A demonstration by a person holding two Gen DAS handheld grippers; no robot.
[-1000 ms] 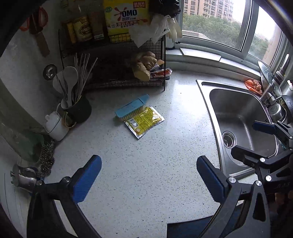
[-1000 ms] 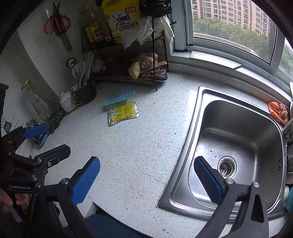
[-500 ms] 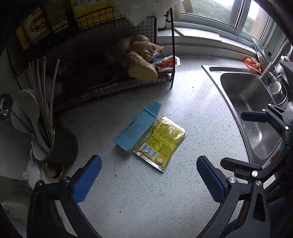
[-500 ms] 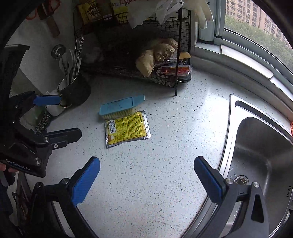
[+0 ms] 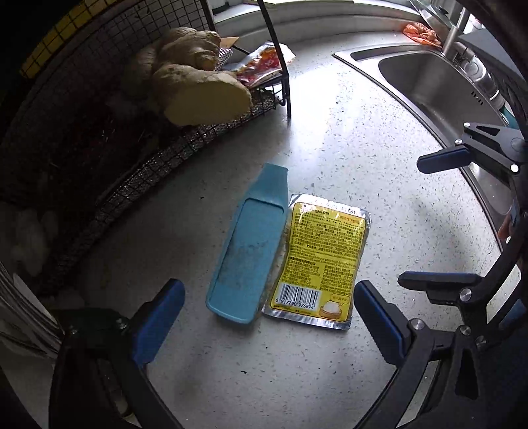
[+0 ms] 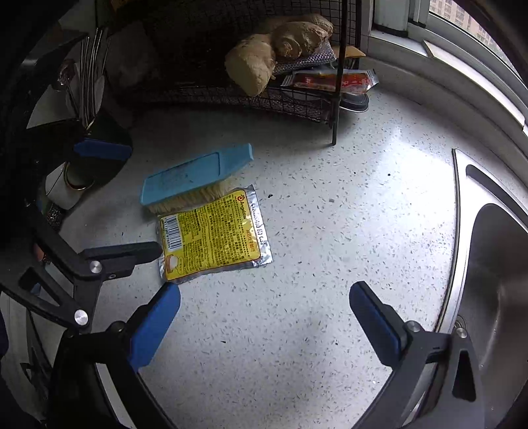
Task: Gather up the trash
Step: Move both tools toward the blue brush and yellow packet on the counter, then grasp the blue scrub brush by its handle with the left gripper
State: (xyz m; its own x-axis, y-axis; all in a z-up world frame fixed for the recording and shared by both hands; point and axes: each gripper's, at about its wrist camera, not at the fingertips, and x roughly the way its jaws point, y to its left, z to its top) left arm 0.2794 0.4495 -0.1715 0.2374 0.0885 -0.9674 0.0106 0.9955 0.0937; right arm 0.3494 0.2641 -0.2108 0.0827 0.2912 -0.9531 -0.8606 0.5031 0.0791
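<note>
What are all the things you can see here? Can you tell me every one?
packet: one, yellow and silver, flat on the counter beside the brush
brush: one, blue back, pale bristles, touching the packet's edge
ginger: a few tan lumps, on the wire rack
wire rack: one, black, at the back of the counter
red wrapper: one, on the rack's bottom shelf
sink: one, steel, to the right
orange cloth: one, behind the sink
counter: one, speckled white
left gripper: one, black with blue fingers, open, near the packet
right gripper: one, same colours, open
</note>
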